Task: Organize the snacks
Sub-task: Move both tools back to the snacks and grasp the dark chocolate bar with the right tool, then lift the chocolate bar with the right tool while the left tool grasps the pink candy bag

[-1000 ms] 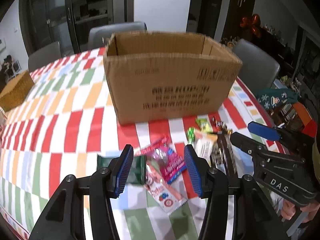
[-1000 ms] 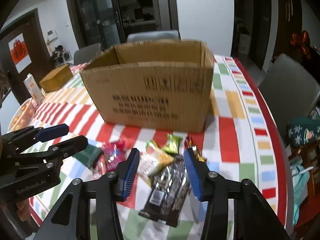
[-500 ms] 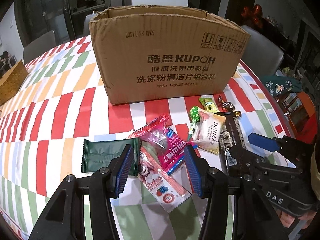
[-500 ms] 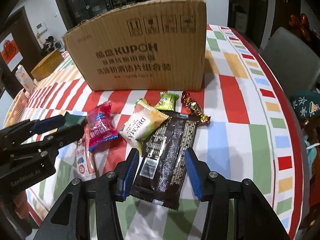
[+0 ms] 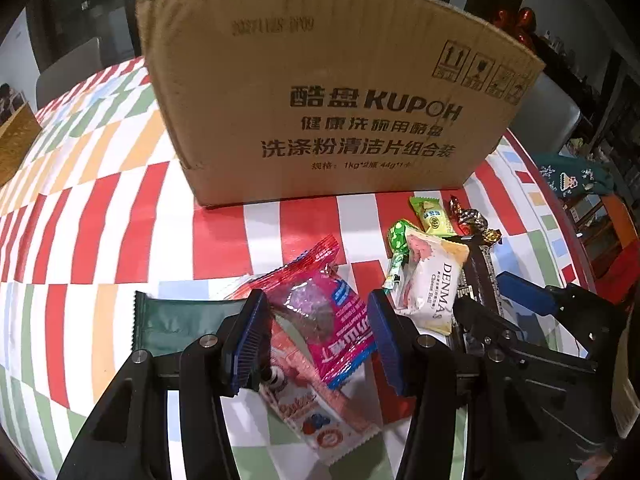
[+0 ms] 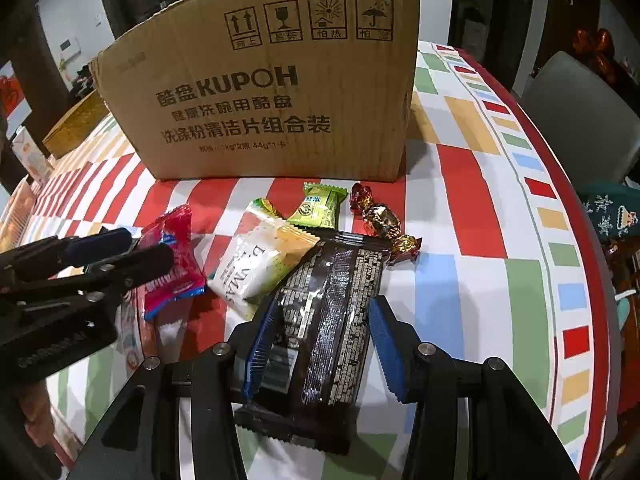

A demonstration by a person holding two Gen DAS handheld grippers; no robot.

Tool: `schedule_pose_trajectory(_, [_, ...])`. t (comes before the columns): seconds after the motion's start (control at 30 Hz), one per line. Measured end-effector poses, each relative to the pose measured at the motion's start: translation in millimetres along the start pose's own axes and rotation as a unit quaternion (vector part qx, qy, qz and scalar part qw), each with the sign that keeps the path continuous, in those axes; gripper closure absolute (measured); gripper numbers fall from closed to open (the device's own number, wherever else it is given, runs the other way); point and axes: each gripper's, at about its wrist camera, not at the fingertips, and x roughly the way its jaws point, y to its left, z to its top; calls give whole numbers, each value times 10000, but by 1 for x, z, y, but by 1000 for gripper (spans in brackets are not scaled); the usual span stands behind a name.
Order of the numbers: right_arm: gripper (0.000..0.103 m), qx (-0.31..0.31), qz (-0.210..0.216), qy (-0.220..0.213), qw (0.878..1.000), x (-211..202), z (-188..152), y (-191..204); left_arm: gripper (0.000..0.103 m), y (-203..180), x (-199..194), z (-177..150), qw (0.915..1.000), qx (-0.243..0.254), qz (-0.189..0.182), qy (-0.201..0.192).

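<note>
Snacks lie on the checked tablecloth in front of a cardboard box [image 5: 320, 96], which also shows in the right wrist view [image 6: 272, 80]. My left gripper [image 5: 316, 340] is open, its fingers either side of a pink packet [image 5: 332, 320] that lies over a long pink-and-white packet [image 5: 320, 420]; a dark green packet [image 5: 180, 324] lies left. My right gripper [image 6: 322, 348] is open around a dark brown bar [image 6: 328, 320]. A white DENMA packet [image 6: 260, 264], a green candy [image 6: 318, 208] and gold-wrapped sweets [image 6: 380, 220] lie beyond it.
The round table's red edge [image 6: 592, 280] curves along the right, with a grey chair [image 6: 580, 116] behind it. A woven yellow box [image 6: 76, 128] sits at the far left. A green lollipop [image 5: 400, 252] lies by the DENMA packet.
Both grippers have dropped low and moved forward toward the snacks. The left now straddles the pink packet and the right straddles the brown bar. Both stay open.
</note>
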Motion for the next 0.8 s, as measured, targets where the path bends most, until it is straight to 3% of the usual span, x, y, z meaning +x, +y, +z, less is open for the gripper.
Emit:
schedule_pose_trajectory(0.13, [54,32,11,38,10000,4,4,-1,54,-2,6,3,10000,-19,-36,73])
schedule_pose_trajectory(0.27, [47,-42,-15,139,9999,12,7,3,62,-1,12,3,9997,-82,-157,189])
schedule_pose_trajectory(0.4, [45,-169,-81,194,9996,18,6,8,63,-2,16,3,9995,-78,-210,208])
schedule_pose_trajectory(0.5, [46,-333,-188,136,9992,18,3,12,65,-3,15,2,9996,-22,-199,188])
schedule_pose_trajectory(0.53, [47,-349,-205,129,9991,18,3,12,71,-3,14,1,9997,-10,-171,173])
schedule_pose_trajectory(0.8, [52,-189,-22,113,9998,10,-2,6,74,-8,-2,-4,9998,95,-158,-14])
